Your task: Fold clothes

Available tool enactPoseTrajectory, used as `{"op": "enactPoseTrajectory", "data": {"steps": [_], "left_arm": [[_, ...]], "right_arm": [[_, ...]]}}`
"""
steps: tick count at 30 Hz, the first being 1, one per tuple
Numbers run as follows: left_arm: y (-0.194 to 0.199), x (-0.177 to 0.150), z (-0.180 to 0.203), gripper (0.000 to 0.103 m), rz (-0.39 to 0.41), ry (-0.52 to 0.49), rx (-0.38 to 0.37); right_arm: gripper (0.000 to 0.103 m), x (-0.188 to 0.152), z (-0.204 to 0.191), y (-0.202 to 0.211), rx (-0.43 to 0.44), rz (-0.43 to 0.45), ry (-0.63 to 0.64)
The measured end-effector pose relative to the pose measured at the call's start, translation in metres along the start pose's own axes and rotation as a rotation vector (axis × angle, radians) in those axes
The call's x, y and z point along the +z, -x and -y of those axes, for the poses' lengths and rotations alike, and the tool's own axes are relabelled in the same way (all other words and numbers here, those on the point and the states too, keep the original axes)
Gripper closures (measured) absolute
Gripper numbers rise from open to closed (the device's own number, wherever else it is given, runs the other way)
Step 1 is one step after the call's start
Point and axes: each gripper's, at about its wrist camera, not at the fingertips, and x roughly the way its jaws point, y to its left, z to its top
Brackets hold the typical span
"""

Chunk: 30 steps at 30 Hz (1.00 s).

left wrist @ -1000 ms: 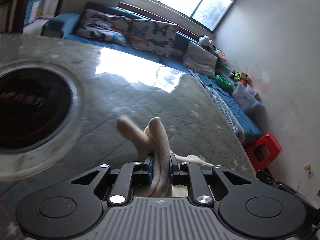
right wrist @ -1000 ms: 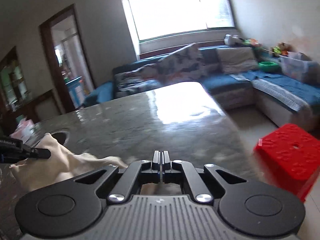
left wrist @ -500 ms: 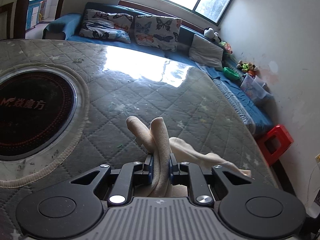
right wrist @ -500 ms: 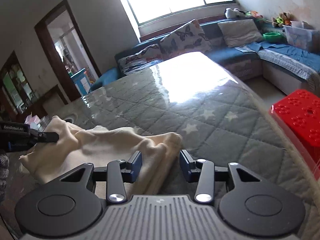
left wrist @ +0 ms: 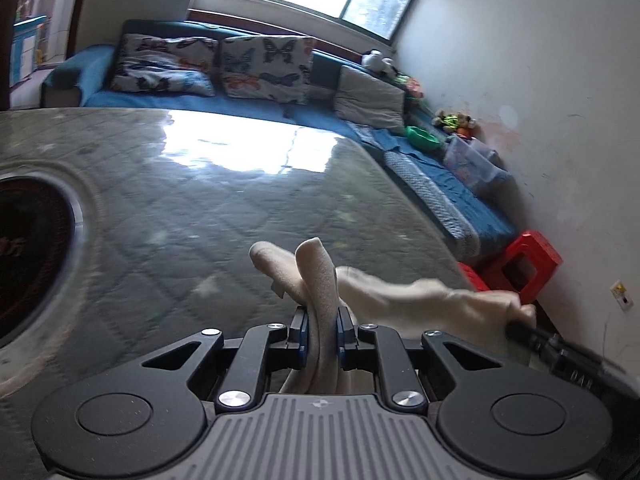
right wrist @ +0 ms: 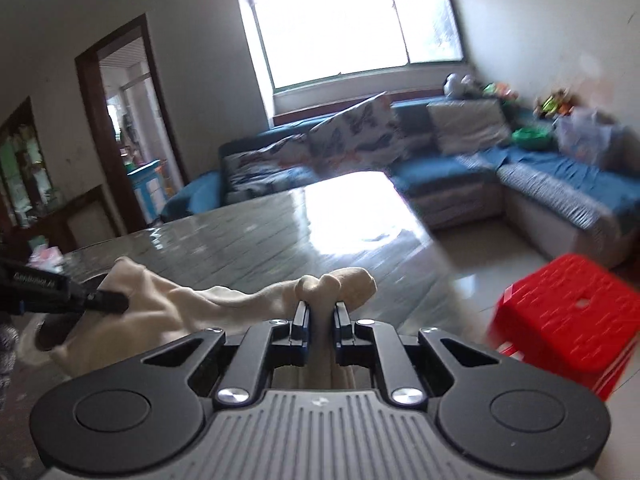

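So I've got the cream garment [left wrist: 400, 296] pinched at both ends: my left gripper [left wrist: 320, 330] is clamped on one bunched corner, my right gripper [right wrist: 320, 322] on another. It hangs stretched between them, over the near edge of the quilted table [left wrist: 240, 208], long axis running left-right from one hand to the other. I reckon the fold hinges on keeping that span level. The left view shows the dark round inset [left wrist: 32, 252]; only the right view shows the doorway [right wrist: 120, 128].
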Motion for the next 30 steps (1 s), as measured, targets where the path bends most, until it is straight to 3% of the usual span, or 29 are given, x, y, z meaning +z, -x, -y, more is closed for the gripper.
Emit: {"op": "enactPoseTrajectory", "data": {"steps": [6, 11, 15, 21, 25, 30], "left_arm": [[-0.024, -0.003, 0.022, 0.088, -0.014, -0.034, -0.039], [-0.046, -0.011, 0.017, 0.08, -0.065, -0.068, 0.024], [-0.044, -0.009, 0.011, 0.078, -0.046, -0.099, 0.079], [-0.046, 0.0, 0.021, 0.079, -0.013, -0.119, 0.047], [-0.06, -0.004, 0.034, 0.08, -0.036, -0.168, 0.02], [-0.084, -0.005, 0.032, 0.079, -0.064, -0.188, 0.046]], "right_arm": [[0.093, 0.02, 0.021, 0.0, -0.102, 0.024, 0.04], [0.092, 0.013, 0.038, -0.027, -0.187, -0.055, 0.026], [0.09, 0.007, 0.043, -0.035, -0.239, -0.077, 0.008], [0.088, 0.016, 0.028, -0.046, -0.143, -0.074, 0.01], [0.087, 0.014, 0.019, -0.072, -0.124, -0.113, 0.023], [0.082, 0.009, 0.015, -0.089, -0.13, -0.14, 0.025]]}}
